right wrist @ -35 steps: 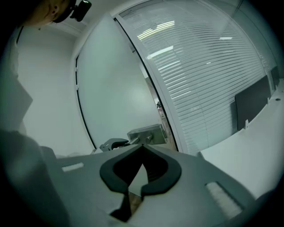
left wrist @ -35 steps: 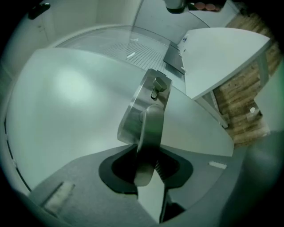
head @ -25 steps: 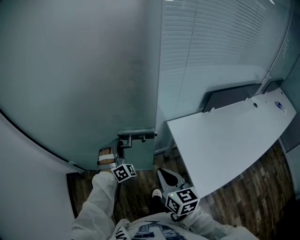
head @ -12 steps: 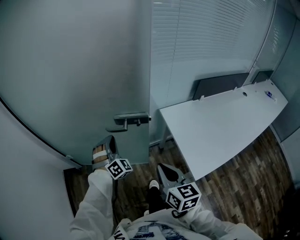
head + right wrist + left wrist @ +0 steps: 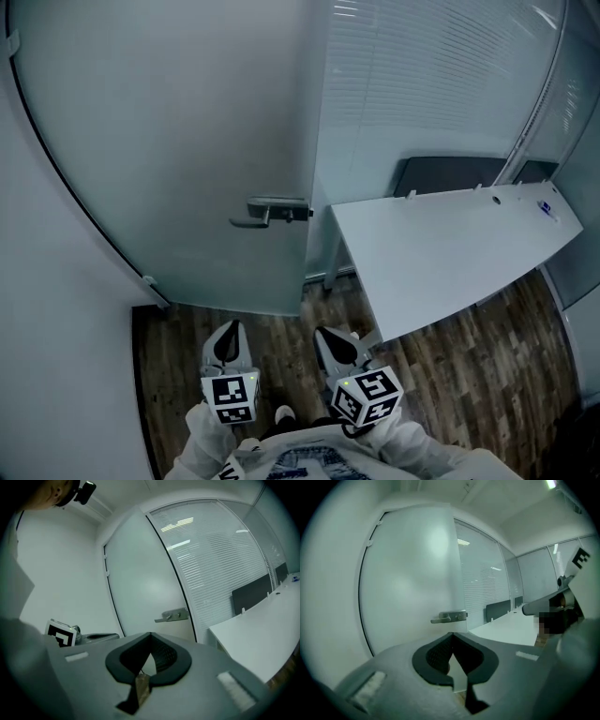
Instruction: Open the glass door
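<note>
A frosted glass door fills the upper left of the head view, with a metal lever handle near its right edge. Both grippers are held low by my body, well short of the door. My left gripper is shut with nothing between its jaws. In the left gripper view the closed tips point toward the handle from a distance. Just to its right, my right gripper also looks shut and empty. Its own view shows the closed tips below the handle. I cannot tell whether the door is ajar.
A white desk juts in from the right, its corner close to the door's edge. Behind it are a dark panel and a glass wall with blinds. A white wall closes the left side. Wood floor lies below.
My left gripper has come off the door handle and drawn back down toward my body, rolling and closing its jaws. The right gripper has drawn back a little as well.
</note>
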The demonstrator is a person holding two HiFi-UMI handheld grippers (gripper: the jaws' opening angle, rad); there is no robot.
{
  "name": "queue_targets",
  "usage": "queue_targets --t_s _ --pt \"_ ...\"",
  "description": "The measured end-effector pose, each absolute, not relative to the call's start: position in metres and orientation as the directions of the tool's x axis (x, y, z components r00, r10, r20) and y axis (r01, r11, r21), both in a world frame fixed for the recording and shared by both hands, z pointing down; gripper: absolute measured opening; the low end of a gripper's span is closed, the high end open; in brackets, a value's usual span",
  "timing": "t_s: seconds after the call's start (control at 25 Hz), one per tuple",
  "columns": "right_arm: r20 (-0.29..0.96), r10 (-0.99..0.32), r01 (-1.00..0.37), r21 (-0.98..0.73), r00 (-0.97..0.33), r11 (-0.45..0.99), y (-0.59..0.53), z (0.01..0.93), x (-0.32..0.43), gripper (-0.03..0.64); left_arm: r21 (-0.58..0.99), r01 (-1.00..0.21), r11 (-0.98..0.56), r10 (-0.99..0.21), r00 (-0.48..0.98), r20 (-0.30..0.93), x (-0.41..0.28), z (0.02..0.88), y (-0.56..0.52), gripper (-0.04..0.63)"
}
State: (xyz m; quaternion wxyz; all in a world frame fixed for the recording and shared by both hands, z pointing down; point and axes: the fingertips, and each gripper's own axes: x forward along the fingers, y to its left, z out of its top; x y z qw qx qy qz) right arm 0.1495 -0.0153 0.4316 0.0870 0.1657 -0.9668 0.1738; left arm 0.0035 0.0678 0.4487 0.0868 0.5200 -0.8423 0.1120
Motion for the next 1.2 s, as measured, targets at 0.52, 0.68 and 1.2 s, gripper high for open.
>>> queue_targets --t_s 0.52,0.68,1.2 --pt "0.219 -0.242 -0.301 -0.302 -0.945 0.904 0.033 0.428 0.254 0.003 -0.094 -0.885 0.456 -0.844 -0.463 0.270 0.152 0.440 0.128 0.005" --pt "0.203 -0.266 -0.318 -0.289 -0.942 0.903 0.040 0.417 0.264 0.003 -0.093 -0.893 0.439 -0.853 -0.447 0.268 0.158 0.433 0.132 0.005" --pt "0.204 -0.295 -0.343 -0.266 -0.933 0.901 0.068 0.411 0.290 0.003 -0.093 -0.906 0.413 -0.862 -0.422 0.282 0.182 0.435 0.157 0.005"
